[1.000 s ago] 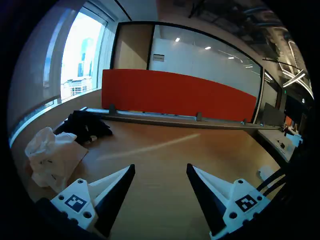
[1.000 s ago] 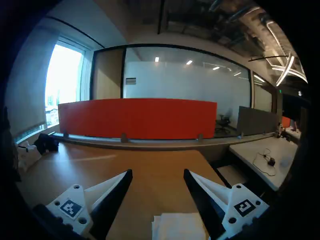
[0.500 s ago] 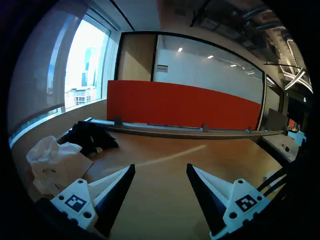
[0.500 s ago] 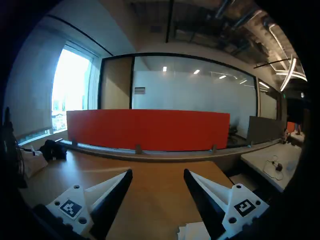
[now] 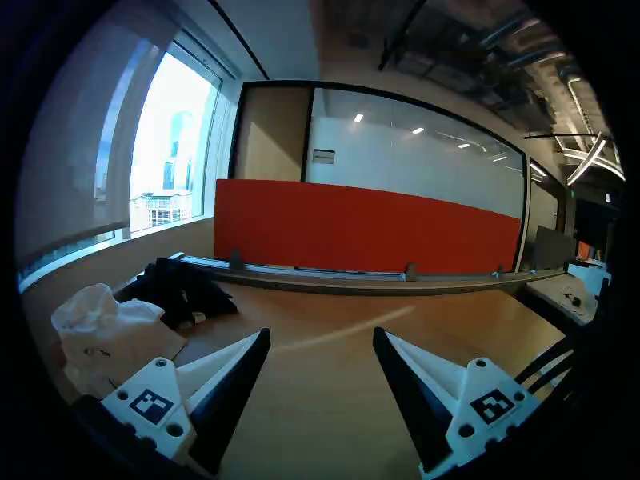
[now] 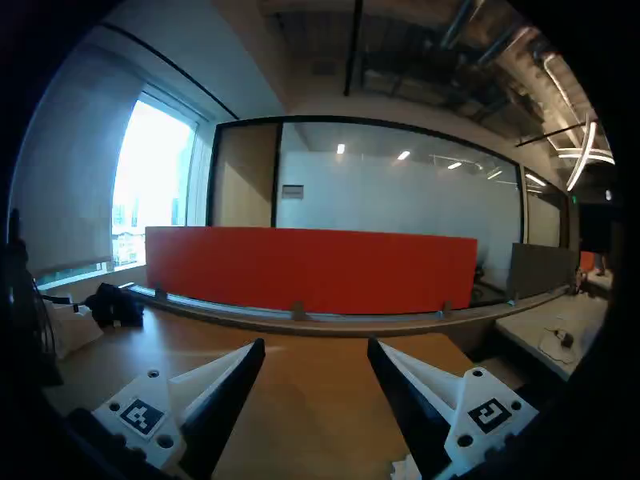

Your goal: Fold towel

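The towel [image 6: 404,469] shows as a small white scrap at the very bottom of the right gripper view, low on the wooden table [image 6: 312,416] and just inside the base of that tool's right-hand finger. So little of it shows that its long axis and how it is folded cannot be told. It lies beneath and slightly behind the fingertips of the right gripper [image 6: 314,344], so the cloth is under the tool rather than ahead of it, and a reach for it would likely call for tipping the nose down and drawing back. That makes the right gripper the nearer one, as far as can be judged. Its fingers are spread wide with nothing between them, pointing level across the table toward the orange partition [image 6: 312,268]. The left gripper [image 5: 320,330] is likewise agape and empty, aimed along the table at the same partition, with a crumpled white bundle [image 5: 108,340] and a black heap [image 5: 184,290] off to its left, well apart from the fingers.
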`<state>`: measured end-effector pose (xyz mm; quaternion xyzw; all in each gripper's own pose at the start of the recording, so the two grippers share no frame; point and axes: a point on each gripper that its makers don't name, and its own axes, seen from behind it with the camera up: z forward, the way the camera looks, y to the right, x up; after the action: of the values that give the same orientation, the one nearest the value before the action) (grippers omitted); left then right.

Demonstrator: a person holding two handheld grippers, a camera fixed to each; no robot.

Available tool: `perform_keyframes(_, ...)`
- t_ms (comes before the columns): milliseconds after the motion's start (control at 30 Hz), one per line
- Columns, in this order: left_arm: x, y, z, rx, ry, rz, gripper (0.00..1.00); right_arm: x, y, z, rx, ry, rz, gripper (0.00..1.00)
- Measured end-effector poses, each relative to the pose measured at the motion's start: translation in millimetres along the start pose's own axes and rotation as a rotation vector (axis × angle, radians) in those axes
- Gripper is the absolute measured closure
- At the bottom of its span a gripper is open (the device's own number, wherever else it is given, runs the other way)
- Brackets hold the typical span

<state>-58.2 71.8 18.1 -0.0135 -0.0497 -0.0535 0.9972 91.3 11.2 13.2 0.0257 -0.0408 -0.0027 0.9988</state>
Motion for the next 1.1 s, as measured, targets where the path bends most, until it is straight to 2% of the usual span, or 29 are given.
perform_keyframes(167,-4.9,-1.0,2.2,0.003,0.016,0.012,0.04,-4.2,-10.0,-1.7,0.008,0.003,0.014,0.00)
perform_keyframes(467,-19.8,-12.6,3.8,0.037,0.046,0.059,0.05,-6.1,-18.2,-8.5,0.007,0.019,0.066,0.01)
perform_keyframes(767,-34.8,-18.3,4.9,0.029,0.090,0.084,0.05,-17.3,-27.2,-11.4,0.017,0.009,0.040,0.00)
perform_keyframes(1100,-53.3,-35.8,9.9,0.026,0.135,0.092,0.04,-24.7,-24.4,-10.9,-0.008,0.026,0.031,0.00)
